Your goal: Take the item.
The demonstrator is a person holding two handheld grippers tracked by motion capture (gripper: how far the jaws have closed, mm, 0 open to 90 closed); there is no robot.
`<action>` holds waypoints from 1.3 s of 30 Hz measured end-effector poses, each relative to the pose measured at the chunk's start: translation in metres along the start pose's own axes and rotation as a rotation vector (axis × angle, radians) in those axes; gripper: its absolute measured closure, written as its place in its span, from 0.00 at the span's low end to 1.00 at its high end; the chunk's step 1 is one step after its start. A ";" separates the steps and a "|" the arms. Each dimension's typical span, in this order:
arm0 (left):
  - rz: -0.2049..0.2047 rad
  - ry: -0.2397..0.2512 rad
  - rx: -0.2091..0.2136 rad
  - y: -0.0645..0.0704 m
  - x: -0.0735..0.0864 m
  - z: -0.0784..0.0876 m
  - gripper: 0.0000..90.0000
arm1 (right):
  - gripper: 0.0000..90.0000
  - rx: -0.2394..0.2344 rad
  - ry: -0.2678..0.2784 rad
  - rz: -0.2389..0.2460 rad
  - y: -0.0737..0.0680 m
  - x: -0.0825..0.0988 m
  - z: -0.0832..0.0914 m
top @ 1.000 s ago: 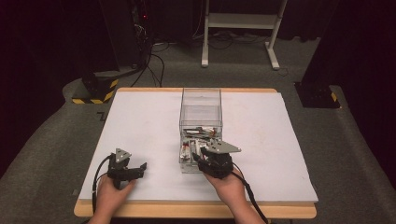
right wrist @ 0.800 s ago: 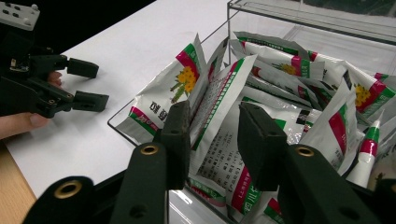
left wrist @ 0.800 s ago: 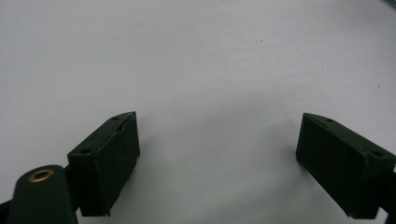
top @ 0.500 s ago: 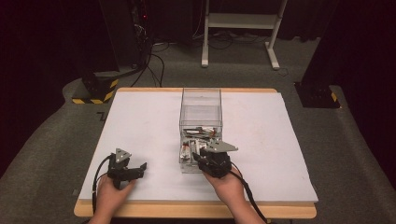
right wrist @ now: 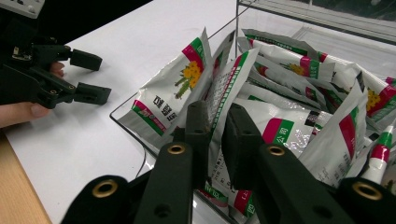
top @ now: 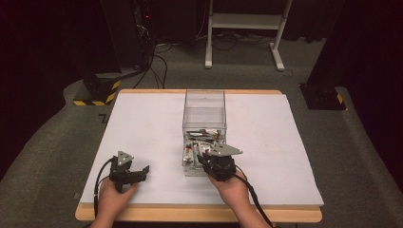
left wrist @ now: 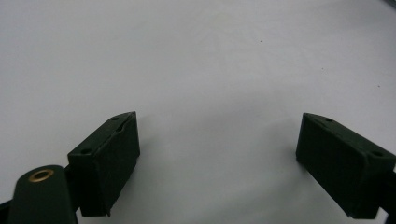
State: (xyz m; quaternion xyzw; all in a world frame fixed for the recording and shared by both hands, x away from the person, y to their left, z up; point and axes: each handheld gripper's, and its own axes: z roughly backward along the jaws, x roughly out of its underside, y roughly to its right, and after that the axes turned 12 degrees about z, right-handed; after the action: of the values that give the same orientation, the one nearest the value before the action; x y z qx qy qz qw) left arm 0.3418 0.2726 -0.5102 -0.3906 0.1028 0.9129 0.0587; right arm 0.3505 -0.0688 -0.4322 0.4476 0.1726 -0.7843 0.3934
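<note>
Two hand-held grippers work over a white-covered table (top: 142, 128). The right gripper (top: 209, 160), seen from the high view at the near end of a clear plastic box (top: 204, 102), reaches into a pull-out tray (top: 187, 168) heaped with foil sachets (right wrist: 299, 84). In the right gripper view its two black jaws stand close together, pinching the upright edge of one sachet (right wrist: 217, 98) printed with yellow flowers and red-and-green bands. That sachet stands on edge at the tray's near corner, leaning against its neighbours; the rest lie in a loose, overlapping pile behind and to the side. A small white tube with a red band (right wrist: 379, 161) lies at the pile's edge.

The left gripper (top: 142, 171) rests low on the table near the front edge, well apart from the box, held in the person's left hand (top: 111, 197). In the left gripper view its jaws are spread wide, with bare white table surface (left wrist: 210, 70) between them and nothing gripped. A black cable (top: 98, 178) trails back from it. The right hand (top: 232, 187) grips the other tool from behind.
</note>
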 end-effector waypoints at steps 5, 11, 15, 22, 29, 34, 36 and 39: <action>0.001 0.000 0.000 0.000 0.000 0.000 0.15 | 0.99 0.004 0.003 0.008 0.001 0.001 0.001; 0.001 0.000 0.000 0.000 0.000 0.000 0.15 | 1.00 0.018 0.022 0.016 0.001 0.001 0.005; 0.001 0.000 0.000 0.000 0.000 0.000 0.15 | 1.00 0.025 0.035 0.015 0.002 0.000 0.007; 0.000 0.000 0.000 0.000 0.000 0.000 0.15 | 1.00 0.040 0.070 0.019 0.002 -0.002 0.012; 0.002 0.001 0.000 0.000 0.000 0.000 0.15 | 1.00 0.048 0.092 0.009 0.005 -0.002 0.016; 0.002 0.000 0.000 0.000 0.000 0.000 0.15 | 1.00 0.056 0.114 0.005 0.007 -0.003 0.020; 0.000 0.000 0.000 0.000 0.000 0.000 0.15 | 1.00 0.057 0.117 0.005 0.007 -0.003 0.021; 0.001 0.000 0.001 0.000 0.000 0.000 0.15 | 1.00 0.064 0.128 0.007 0.008 -0.003 0.023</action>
State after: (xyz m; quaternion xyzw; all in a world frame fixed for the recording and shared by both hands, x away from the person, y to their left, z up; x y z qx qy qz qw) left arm 0.3418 0.2726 -0.5102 -0.3907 0.1031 0.9129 0.0585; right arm 0.3445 -0.0873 -0.4164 0.5098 0.1708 -0.7578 0.3698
